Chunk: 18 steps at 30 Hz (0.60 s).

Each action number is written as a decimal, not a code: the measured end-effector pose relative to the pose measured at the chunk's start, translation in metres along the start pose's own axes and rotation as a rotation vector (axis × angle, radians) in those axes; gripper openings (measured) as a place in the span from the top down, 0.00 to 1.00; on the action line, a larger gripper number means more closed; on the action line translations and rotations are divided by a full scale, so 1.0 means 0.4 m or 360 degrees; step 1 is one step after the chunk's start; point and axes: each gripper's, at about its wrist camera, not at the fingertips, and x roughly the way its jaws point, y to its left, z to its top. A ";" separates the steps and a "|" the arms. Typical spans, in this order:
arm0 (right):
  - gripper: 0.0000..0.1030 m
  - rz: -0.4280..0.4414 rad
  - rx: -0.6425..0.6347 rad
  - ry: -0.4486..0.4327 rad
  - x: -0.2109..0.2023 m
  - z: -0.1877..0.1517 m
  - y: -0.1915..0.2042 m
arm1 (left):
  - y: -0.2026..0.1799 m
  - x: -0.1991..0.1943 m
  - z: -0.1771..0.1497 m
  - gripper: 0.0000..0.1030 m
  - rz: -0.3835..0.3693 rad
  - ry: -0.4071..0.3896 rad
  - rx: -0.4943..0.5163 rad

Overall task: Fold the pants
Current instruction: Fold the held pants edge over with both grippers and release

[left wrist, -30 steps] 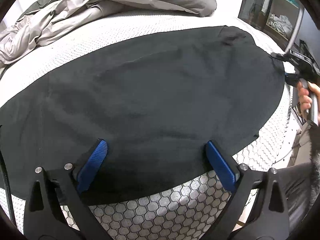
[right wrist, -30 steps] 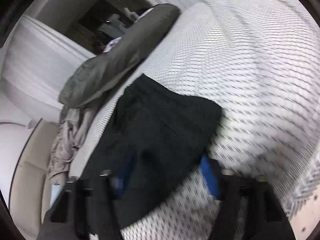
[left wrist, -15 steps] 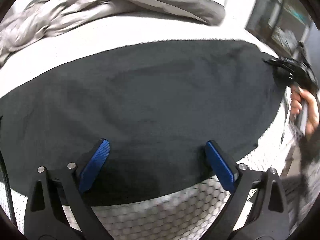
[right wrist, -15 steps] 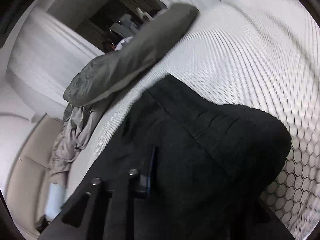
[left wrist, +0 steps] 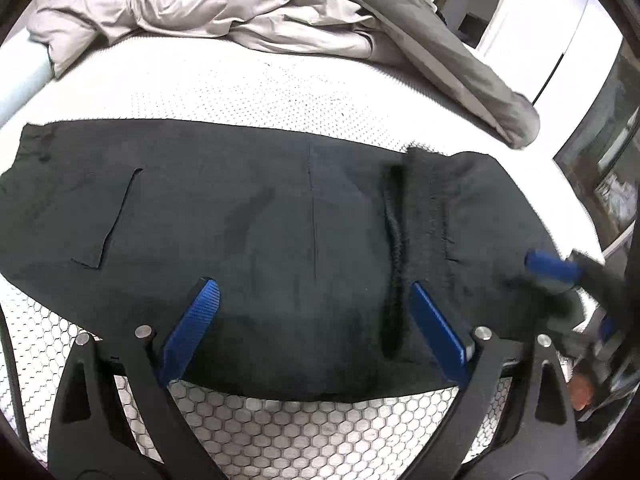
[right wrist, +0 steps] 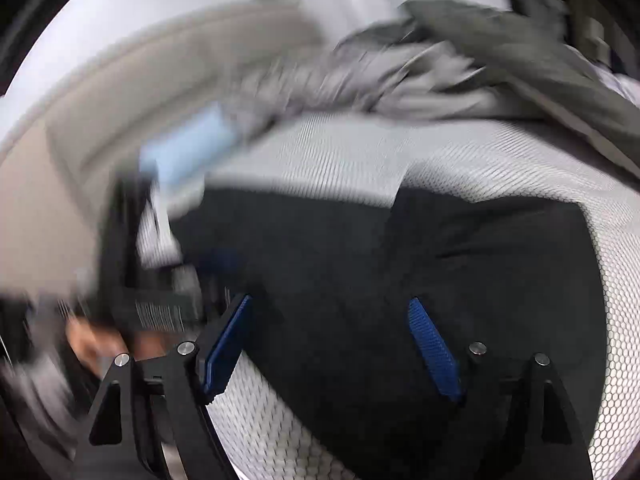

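I'm working left to right over the black pants (left wrist: 280, 240), which are lying flat across the white honeycomb mattress (left wrist: 300, 432), one end already turned over on the right into a raised fold edge (left wrist: 416, 216). At the far left a pocket seam (left wrist: 116, 216) is lying smooth, no wrinkles there. My left gripper (left wrist: 312, 320) is hovering over the near hem, blue pads spread wide, nothing between them. My right gripper (right wrist: 330, 340) is also standing apart with no cloth pinched, over the folded end; that view is smeared with motion, so fine contact I cannot tell. For a clean step, I'd judge I'm wanting both tools biting the same near edge, level with each other, taking both layers, then carrying it straight over so the edges are lining up. Risk: grabbing only the top layer, or dragging the fold edge askew. Crumpled grey bedding (left wrist: 208, 12) is sitting well behind, not in the way.
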 end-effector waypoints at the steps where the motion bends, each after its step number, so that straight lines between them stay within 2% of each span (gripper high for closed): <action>1: 0.21 -0.0002 -0.0005 -0.0013 -0.018 -0.013 -0.001 | 0.010 -0.004 0.001 0.08 -0.0016 0.0003 -0.0011; 4: 0.21 -0.0016 0.0135 -0.0119 -0.101 -0.052 -0.065 | 0.012 -0.008 0.007 0.08 -0.0094 -0.0006 -0.0028; 5: 0.21 -0.0077 0.0203 -0.0155 -0.126 -0.073 -0.098 | 0.007 -0.003 0.009 0.08 -0.0133 -0.0004 -0.0031; 7: 0.21 -0.0293 0.0330 -0.0170 -0.147 -0.080 -0.201 | -0.014 0.011 0.002 0.13 -0.0207 0.0020 -0.0013; 8: 0.21 -0.0402 0.0387 -0.0122 -0.151 -0.109 -0.231 | -0.033 0.027 -0.001 0.16 -0.0230 0.0052 0.0014; 9: 0.21 -0.0475 0.0404 -0.0051 -0.141 -0.128 -0.247 | -0.056 0.045 -0.007 0.23 -0.0245 0.0095 0.0053; 10: 0.21 -0.0542 0.0362 0.0086 -0.110 -0.154 -0.262 | -0.077 0.065 -0.015 0.29 -0.0265 0.0163 0.0108; 11: 0.22 -0.0596 0.0306 0.0192 -0.083 -0.178 -0.268 | -0.095 0.080 -0.021 0.43 -0.0262 0.0216 0.0158; 12: 0.22 -0.0621 0.0264 0.0229 -0.074 -0.193 -0.263 | -0.106 0.089 -0.025 0.50 -0.0250 0.0250 0.0206; 13: 0.21 -0.0623 0.0242 0.0207 -0.091 -0.211 -0.256 | -0.114 0.090 -0.027 0.52 -0.0253 0.0260 0.0239; 15: 0.20 -0.0583 0.0233 0.0210 -0.126 -0.216 -0.249 | -0.121 0.086 -0.025 0.54 -0.0301 0.0293 0.0269; 18: 0.19 -0.0536 0.0265 0.0179 -0.163 -0.231 -0.254 | -0.106 0.089 -0.005 0.51 -0.0420 0.0282 0.0162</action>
